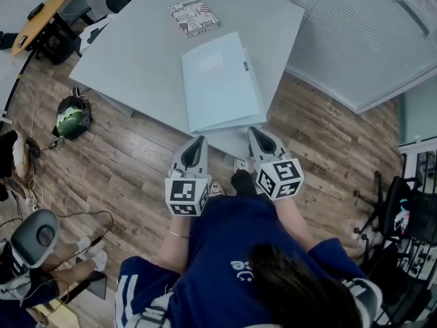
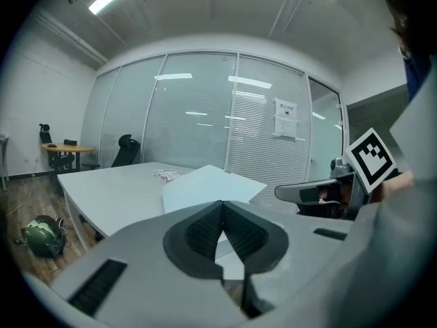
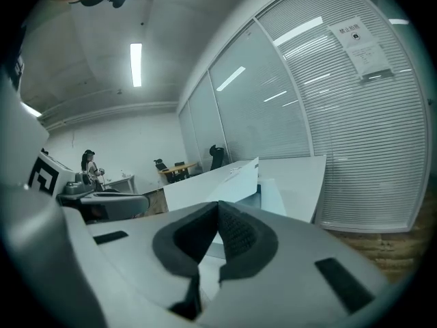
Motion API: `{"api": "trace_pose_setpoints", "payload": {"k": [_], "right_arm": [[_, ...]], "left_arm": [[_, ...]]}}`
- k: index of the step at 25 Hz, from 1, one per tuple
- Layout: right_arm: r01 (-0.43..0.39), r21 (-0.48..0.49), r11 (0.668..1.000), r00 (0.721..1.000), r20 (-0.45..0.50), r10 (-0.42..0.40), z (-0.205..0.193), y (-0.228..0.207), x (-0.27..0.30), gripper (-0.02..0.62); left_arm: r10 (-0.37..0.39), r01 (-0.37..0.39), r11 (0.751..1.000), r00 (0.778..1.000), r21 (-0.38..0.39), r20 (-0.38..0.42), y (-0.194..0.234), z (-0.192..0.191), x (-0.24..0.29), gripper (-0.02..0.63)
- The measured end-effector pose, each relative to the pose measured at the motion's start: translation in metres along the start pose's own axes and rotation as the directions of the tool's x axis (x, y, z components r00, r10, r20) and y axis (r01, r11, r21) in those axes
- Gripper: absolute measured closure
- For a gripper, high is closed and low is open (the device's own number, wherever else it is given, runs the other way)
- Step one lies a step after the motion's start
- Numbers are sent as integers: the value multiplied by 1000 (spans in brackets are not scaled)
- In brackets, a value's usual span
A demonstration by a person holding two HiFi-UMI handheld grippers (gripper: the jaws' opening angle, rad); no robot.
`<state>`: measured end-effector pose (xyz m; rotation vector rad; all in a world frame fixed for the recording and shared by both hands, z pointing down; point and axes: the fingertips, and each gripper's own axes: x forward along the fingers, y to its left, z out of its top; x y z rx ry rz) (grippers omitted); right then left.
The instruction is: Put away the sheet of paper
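Observation:
A pale sheet of paper (image 1: 217, 79) lies on top of a light blue folder (image 1: 254, 87) at the near edge of the grey table (image 1: 136, 53). It also shows beyond the jaws in the left gripper view as the sheet (image 2: 205, 186), and in the right gripper view as the sheet (image 3: 235, 183). My left gripper (image 1: 198, 142) (image 2: 221, 205) hangs just short of the table's near edge, shut and empty. Beside it my right gripper (image 1: 255, 132) (image 3: 218, 205) points at the folder's near corner, also shut with nothing between its pads. Neither touches the paper.
A printed booklet (image 1: 194, 16) lies further back on the table. On the wooden floor to the left sit a green backpack (image 1: 71, 117) and an office chair (image 1: 35, 235). A glass wall with blinds (image 1: 355, 39) runs along the right; a black chair (image 1: 399, 214) stands at the far right.

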<state>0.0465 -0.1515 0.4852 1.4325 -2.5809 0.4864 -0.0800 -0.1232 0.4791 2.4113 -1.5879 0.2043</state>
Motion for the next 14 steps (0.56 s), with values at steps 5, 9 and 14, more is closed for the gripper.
{"api": "trace_pose_setpoints", "payload": {"k": [5,9,14], "right_arm": [[-2,12,1000,1000,-3,2,-4,0,-1,586],[-9,3,1000,1000,-18,9,-8,3,-1,586],[-20,-3,1000,999,-34,20,-13,5,0,586]], "left_arm": [[4,-4,1000,1000,0,-2,0,-3,0,601],[8,-8,1000,1000,3,-16,1,-6,-1,601],[16,-16,1000,1000,13,-23,3,-7,-1,601]]}}
